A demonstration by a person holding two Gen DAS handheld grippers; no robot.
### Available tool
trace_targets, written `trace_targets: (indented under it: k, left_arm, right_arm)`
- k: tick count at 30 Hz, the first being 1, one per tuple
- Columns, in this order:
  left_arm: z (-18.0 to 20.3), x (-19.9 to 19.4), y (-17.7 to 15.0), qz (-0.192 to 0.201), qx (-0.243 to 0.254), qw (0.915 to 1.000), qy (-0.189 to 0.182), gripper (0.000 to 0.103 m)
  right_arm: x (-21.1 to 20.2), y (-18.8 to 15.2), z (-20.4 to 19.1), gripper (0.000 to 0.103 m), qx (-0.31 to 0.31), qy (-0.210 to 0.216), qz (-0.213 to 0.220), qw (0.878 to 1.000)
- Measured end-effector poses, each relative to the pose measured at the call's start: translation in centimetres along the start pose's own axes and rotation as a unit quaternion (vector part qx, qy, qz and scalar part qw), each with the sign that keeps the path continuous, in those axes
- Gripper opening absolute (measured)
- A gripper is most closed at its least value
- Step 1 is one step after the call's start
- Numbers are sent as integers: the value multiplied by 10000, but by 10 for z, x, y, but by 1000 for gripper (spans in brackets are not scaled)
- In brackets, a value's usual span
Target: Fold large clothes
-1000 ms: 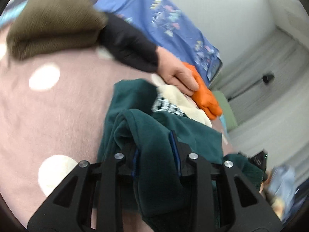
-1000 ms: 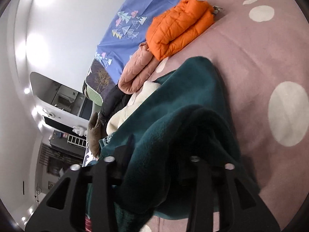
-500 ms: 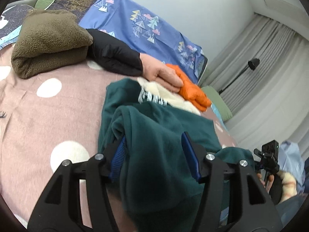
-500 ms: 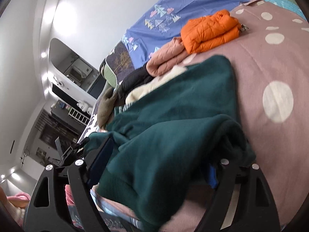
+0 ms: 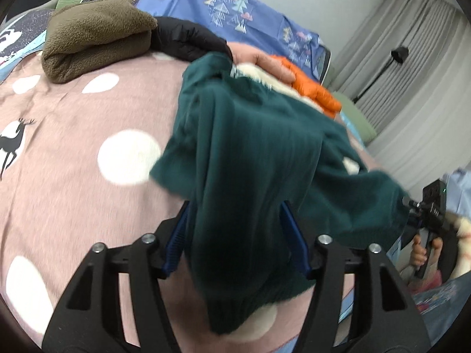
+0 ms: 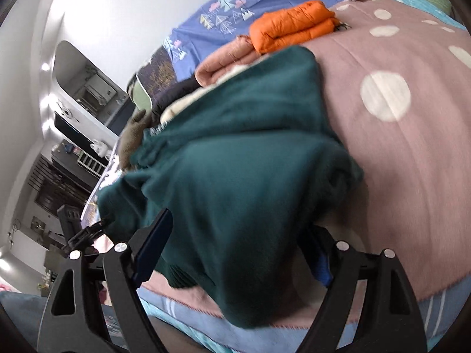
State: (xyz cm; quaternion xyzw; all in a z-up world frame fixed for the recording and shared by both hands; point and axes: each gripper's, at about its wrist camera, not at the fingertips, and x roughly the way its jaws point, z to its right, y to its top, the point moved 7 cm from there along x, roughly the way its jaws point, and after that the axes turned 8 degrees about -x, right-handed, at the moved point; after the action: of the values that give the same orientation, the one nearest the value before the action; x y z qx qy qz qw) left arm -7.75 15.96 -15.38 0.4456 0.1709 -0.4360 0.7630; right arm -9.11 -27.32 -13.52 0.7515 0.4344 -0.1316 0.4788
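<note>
A dark green sweater (image 5: 250, 147) lies bunched on the pink dotted bedcover (image 5: 73, 117), its near hem hanging over the bed's front edge. My left gripper (image 5: 235, 229) straddles a thick fold of it. Its jaws are opening, and the blue pads (image 5: 176, 235) stand at the cloth's sides without squeezing it. In the right wrist view the same sweater (image 6: 235, 161) spills between the wide fingers of my right gripper (image 6: 235, 241). Its left pad (image 6: 153, 247) stands free beside the cloth and the other is half hidden under it.
Folded clothes line the far side: a brown fleece (image 5: 94, 35), a black jacket (image 5: 188, 38), a peach jacket (image 6: 223, 61), an orange jacket (image 6: 294, 23) and a cream garment (image 5: 256, 73). A blue patterned pillow (image 5: 235, 8) lies behind them. Curtains (image 5: 412, 73) hang at the right.
Both grippers' jaws have spread from a tight pinch on the sweater to a wide stance. Both views have pulled back toward the bed's near edge, with the sweater dragged along.
</note>
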Motion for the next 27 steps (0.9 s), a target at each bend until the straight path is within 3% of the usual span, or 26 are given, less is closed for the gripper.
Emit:
trace_targets:
  k: [4,7,10,11,12,13,14,15,16,19,22,24,27]
  left_arm:
    - [-8,8,-25,-249,52,9995,196,70]
    - [-12,6,-29,-156,-58,9998,60,68]
    - [-10,5,-32,-182,14,9998,-48,44]
    - [-6,4,-33,-203,120,9997,-83,30]
    - [-3,0,-35,-219,179,9994,-186,22]
    - [2,-3,-34,-186,223,9993,-225,21]
    - [9,-6,-34,-129,300,9992,-250,20]
    - [16,-13,-32,-64,372,9988,-317,19]
    - [23,-19,-29,6,391,9983,-430,19]
    - [47,-45,-11,317,440,9941,-937,18]
    - [73,-71,26,738,422,9867,-1383,18]
    - [83,-81,55,917,270,9825,-1596,18]
    - [95,-79,108,1050,-108,9770,-1853,19]
  right_arm:
    - [6,-31,13,84,118,-251,-262,9993]
    - [10,-48,15,84,296,29,-309,9991]
    - [11,-58,3,84,33,180,-291,9994]
    - [14,-61,-3,83,-151,157,-371,9991]
    - [16,-64,-10,82,-359,136,-473,9981]
    - [18,-68,-20,67,-637,140,-576,9962]
    - [20,-71,-33,33,-970,195,-625,9931]
    - [19,-70,-40,19,-1100,201,-628,9917]
    - [15,-65,-46,10,-1060,366,-544,9922]
    - [-12,-33,-60,10,-1102,693,135,9914]
    - [-58,20,-77,10,-1170,1098,1005,9819]
    - [-81,62,-79,10,-1105,1151,1444,9766]
    - [-84,117,-68,10,-879,906,1696,9774]
